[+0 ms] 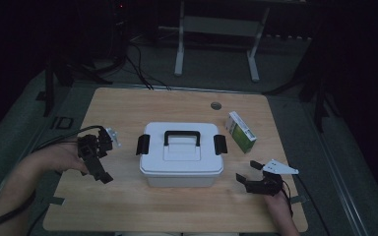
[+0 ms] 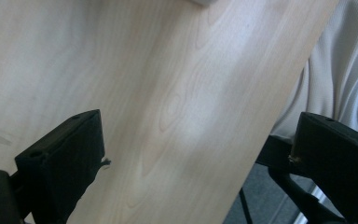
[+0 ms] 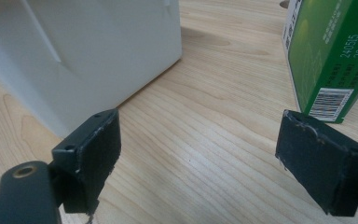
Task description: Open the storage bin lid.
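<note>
A white lidded box (image 1: 181,156) with a black handle (image 1: 182,136) and a black latch at each end stands in the middle of the wooden table (image 1: 128,206). Right of it lies a green and white carton (image 1: 240,132). My left gripper (image 1: 100,172) is held left of the box, open and empty, its jaws angled toward the table's near edge. The left gripper (image 2: 198,163) looks down on bare wood. My right gripper (image 1: 247,171) is open near the box's front right corner. Its jaws (image 3: 205,156) point between the box (image 3: 74,51) and the carton (image 3: 331,56).
A round cable hole (image 1: 216,105) sits in the table's far edge. Behind the table stand a white frame (image 1: 216,29) and dark stands, with cables on the floor. A person's white shirt (image 2: 345,70) lies past the table's near edge.
</note>
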